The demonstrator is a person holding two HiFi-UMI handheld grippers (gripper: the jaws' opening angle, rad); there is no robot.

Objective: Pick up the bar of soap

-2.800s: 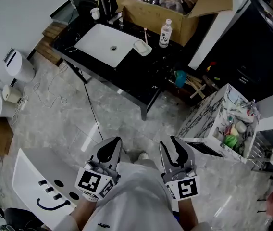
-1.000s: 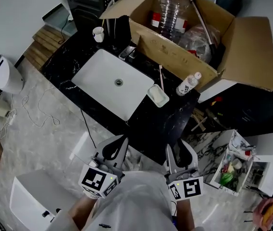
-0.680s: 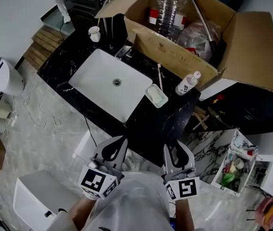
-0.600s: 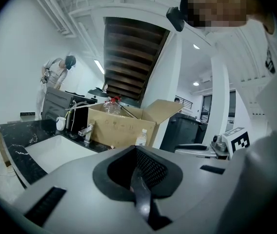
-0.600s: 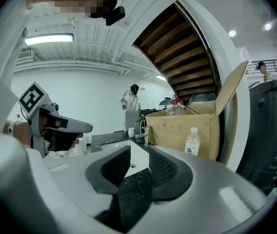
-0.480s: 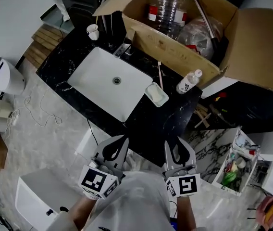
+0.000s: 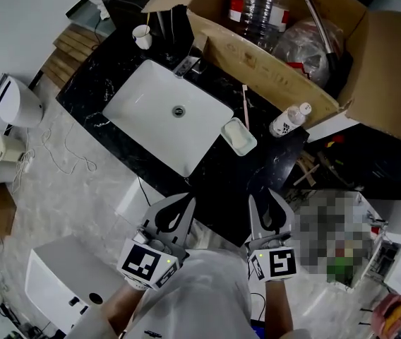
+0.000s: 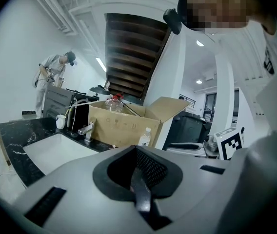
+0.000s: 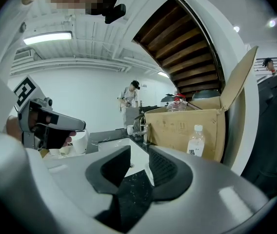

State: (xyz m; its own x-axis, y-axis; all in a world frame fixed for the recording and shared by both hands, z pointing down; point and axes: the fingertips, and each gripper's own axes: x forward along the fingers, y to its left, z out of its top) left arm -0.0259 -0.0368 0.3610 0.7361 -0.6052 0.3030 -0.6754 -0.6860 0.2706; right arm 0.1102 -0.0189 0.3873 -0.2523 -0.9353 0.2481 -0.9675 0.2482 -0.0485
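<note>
Head view: one black countertop [image 7: 257, 179] runs diagonally, and its near edge lies just ahead of both grippers' tips. One white sink [image 7: 151, 111] is sunk into it. One soap dish [image 7: 228, 127] sits just beside the sink's right rim, and the one bar of soap [image 7: 240, 139] lies in that dish. A bare dark strip of counter lies open between the dish and the near edge. Behind the dish lies one thin stick [image 7: 245, 104], to its right stands one small bottle [image 7: 289, 120], and beyond that one open cardboard box [image 7: 271, 73] crowds the far edge. One cup [image 7: 142, 37] and one faucet [image 7: 188, 66] stand at the back of the sink. There are two grippers, both low over the floor and well apart from the soap. The left gripper [image 7: 188, 200] has its tips meeting and the right gripper [image 7: 261, 195] has its tips spread. Left gripper view: the jaws are clenched together with nothing between them. The sink, box and bottle lie ahead, and one person [image 8: 55, 72] stands at the far end of the counter. Right gripper view: the jaws are parted and empty, with bare counter showing through the gap. The box wall and bottle stand to the right, and the left gripper is off to the left.
</note>
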